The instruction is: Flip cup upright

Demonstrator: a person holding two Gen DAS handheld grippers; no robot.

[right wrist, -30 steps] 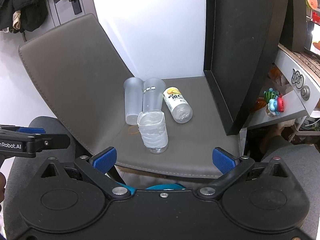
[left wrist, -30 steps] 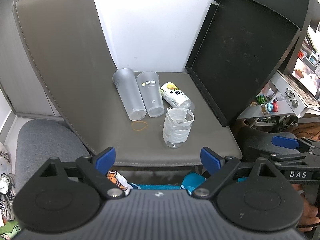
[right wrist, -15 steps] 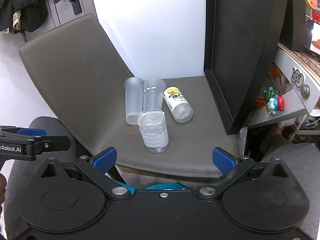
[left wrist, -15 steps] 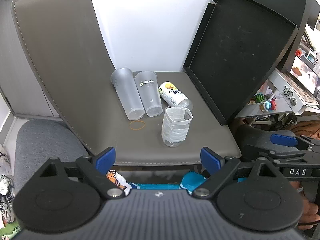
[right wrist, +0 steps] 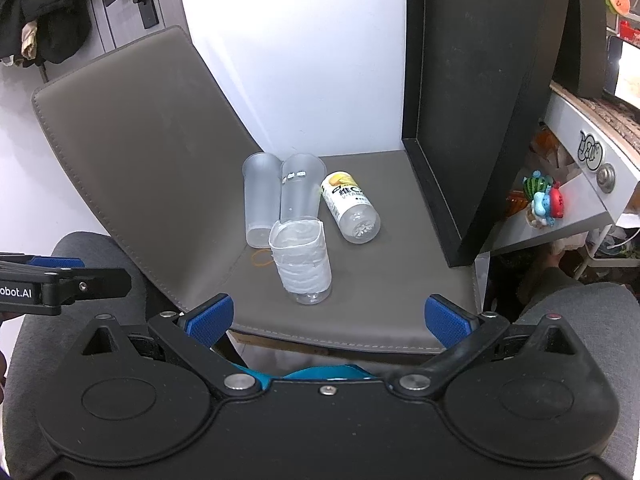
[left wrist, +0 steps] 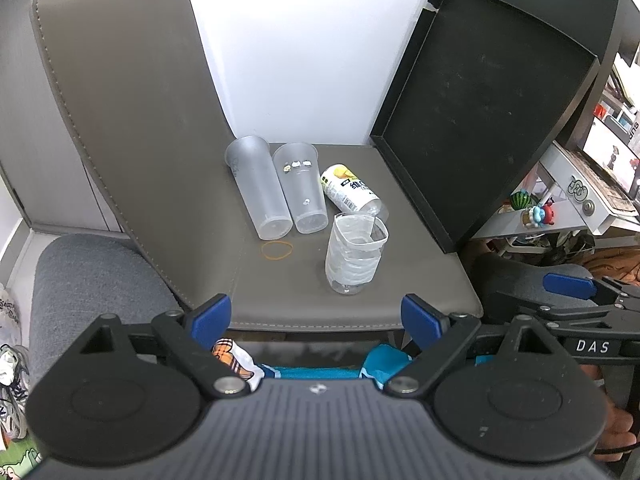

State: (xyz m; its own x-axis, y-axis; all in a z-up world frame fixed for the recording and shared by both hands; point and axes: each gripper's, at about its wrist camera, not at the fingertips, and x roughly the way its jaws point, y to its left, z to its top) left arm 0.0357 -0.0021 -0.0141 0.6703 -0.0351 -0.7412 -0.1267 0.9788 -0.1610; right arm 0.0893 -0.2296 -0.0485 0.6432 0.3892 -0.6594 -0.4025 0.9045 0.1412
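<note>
Two grippers hang over the front edge of a grey chair [left wrist: 168,184], both spread wide and holding nothing: the left gripper [left wrist: 316,316] and the right gripper [right wrist: 328,318]. Against the chair's right side leans a black tray [left wrist: 480,120]. On the seat two tall frosted cups [left wrist: 260,192] lie side by side, rims toward the wall, with a labelled bottle [left wrist: 350,192] lying just beside them. Nearer the front stands a taped cup [left wrist: 354,256], mouth up, so by my reading the flip looks done or another lying cup awaits; the next move would call for reaching in and closing on a cup's wall. Smallest is a rubber band [left wrist: 276,250]. Only the left view looks into the taped cup's open mouth; only the right shows a door handle [right wrist: 142,0].
</note>
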